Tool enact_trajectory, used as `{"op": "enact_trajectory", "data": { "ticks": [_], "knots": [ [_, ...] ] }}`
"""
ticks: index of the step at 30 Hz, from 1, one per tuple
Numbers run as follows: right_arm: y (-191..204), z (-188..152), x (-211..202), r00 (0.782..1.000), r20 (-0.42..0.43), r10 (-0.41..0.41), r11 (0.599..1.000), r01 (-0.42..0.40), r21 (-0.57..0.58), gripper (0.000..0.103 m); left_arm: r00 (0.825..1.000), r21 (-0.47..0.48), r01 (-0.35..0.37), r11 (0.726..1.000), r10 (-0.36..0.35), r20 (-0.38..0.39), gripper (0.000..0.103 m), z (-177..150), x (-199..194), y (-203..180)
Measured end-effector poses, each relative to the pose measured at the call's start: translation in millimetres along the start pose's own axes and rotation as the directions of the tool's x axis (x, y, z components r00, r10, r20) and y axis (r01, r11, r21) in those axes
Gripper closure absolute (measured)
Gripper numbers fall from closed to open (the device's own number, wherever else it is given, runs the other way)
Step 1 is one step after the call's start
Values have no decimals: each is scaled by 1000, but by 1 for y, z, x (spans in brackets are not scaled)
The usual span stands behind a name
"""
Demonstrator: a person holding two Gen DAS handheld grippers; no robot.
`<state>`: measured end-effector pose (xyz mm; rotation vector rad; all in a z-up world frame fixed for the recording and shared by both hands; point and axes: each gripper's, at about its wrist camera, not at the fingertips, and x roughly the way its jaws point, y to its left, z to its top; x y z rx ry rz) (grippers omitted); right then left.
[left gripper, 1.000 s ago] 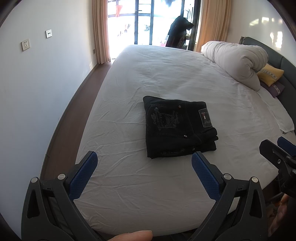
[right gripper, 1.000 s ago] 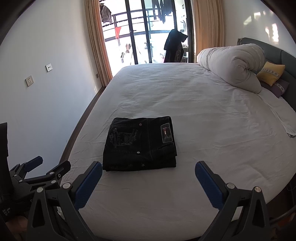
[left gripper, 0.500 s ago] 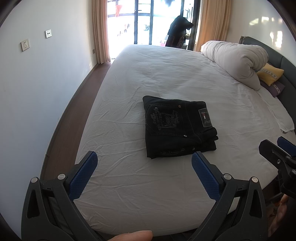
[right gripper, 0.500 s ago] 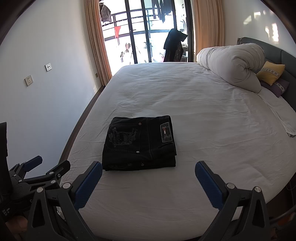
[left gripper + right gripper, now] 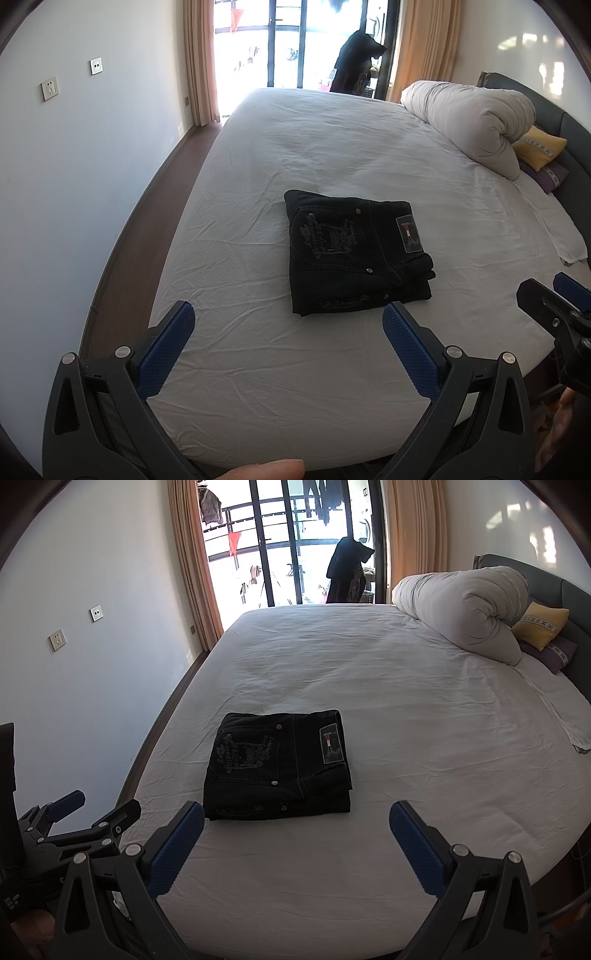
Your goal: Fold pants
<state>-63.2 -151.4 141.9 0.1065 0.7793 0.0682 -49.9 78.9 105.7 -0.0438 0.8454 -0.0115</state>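
Black jeans (image 5: pixel 354 251) lie folded into a compact rectangle on the white bed sheet (image 5: pixel 332 155), back pocket embroidery and a waist label facing up. In the right wrist view the same pants (image 5: pixel 277 764) sit left of centre. My left gripper (image 5: pixel 288 321) is open, held back near the bed's front edge, short of the pants and apart from them. My right gripper (image 5: pixel 297 818) is open too, hovering in front of the pants' near edge with nothing between its blue pads. Each gripper shows at the edge of the other's view.
A rolled white duvet (image 5: pixel 472 122) and a yellow pillow (image 5: pixel 539 151) lie at the headboard on the right. A small white cloth (image 5: pixel 569 716) rests by the right bed edge. Wall and wooden floor strip (image 5: pixel 147 236) run along the left; balcony doors (image 5: pixel 295 542) stand beyond.
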Motion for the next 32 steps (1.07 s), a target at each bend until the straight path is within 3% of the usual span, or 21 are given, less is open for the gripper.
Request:
{"op": "enact_trajectory", "data": {
  "ticks": [32],
  "knots": [
    [-8, -7, 0, 1000, -9, 4, 1000, -4, 6, 0, 1000, 16, 8, 1000, -8, -25, 0, -8, 9, -5]
  ]
}}
